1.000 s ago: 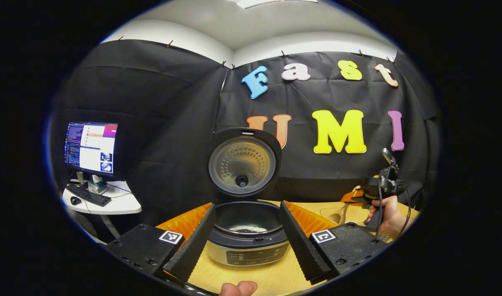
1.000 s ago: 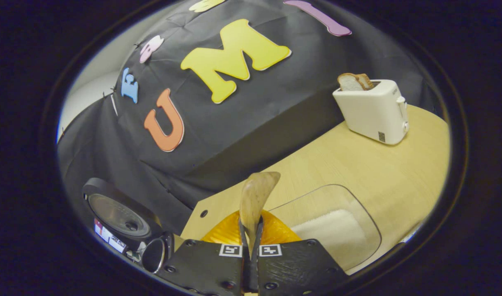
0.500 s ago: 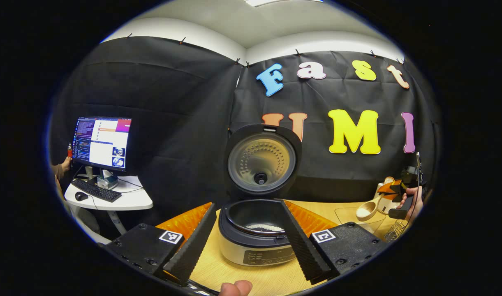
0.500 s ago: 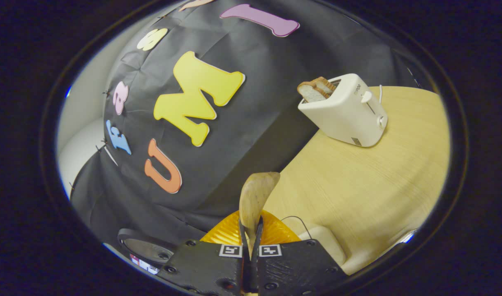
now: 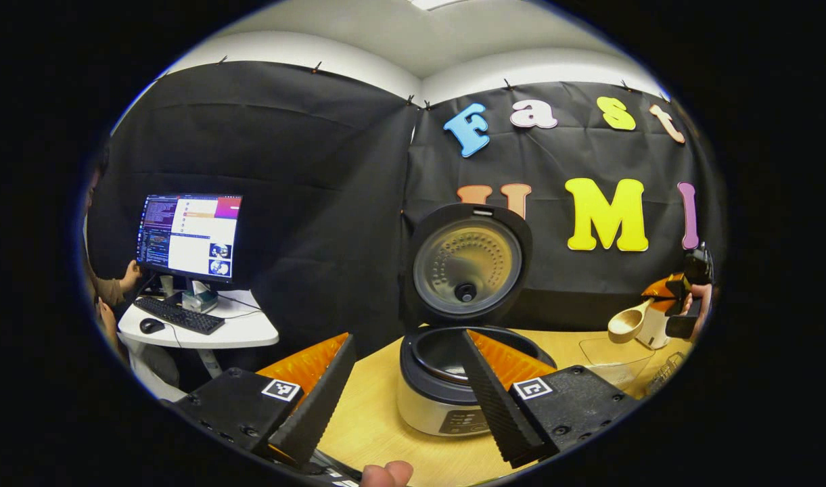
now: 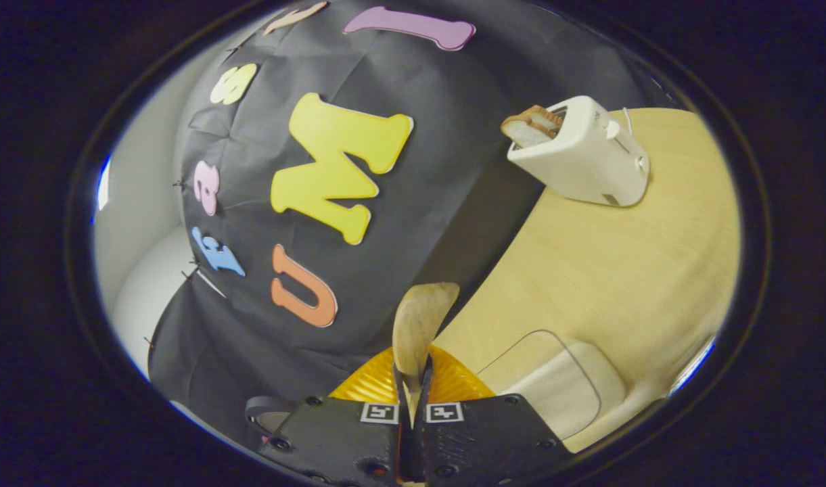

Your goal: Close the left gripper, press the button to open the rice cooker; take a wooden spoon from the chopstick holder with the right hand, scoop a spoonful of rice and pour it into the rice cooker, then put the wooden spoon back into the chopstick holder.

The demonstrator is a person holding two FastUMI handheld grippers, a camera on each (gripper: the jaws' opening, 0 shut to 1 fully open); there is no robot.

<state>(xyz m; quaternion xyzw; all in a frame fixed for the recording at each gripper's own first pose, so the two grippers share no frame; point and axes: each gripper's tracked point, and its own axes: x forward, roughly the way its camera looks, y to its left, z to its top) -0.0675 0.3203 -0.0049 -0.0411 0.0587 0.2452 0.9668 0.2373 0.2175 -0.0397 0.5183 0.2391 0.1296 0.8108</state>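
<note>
Left gripper point(image 5: 402, 389): lower centre of the left gripper view, fingers spread wide apart with nothing between them; a fingertip of the holding hand pokes up at the bottom edge.
Rice cooker point(image 5: 453, 385): centre of the left gripper view, just past the spread fingers, standing on the wooden table point(image 5: 379, 419); the right-hand finger crosses in front of its pot.
Cooker lid point(image 5: 468, 265): swung up and standing open, its round inner plate facing the camera.
Right gripper point(image 6: 413, 385): bottom centre of the right gripper view, fingers pressed together on the spoon's handle; also seen far right in the left gripper view, held by a hand.
Wooden spoon point(image 6: 418, 325): sticks up from between the right gripper's fingers; in the left gripper view its bowl point(image 5: 626, 325) hangs over the clear container, at the right edge.
Clear container point(image 6: 555, 382): lower right of the right gripper view, on the table, with white rice inside.
Toaster point(image 6: 582, 159): upper right of the right gripper view, white, bread in its slot.
Monitor point(image 5: 189, 235): left of the left gripper view, on a small white desk with a keyboard; a person sits at the far left edge.
</note>
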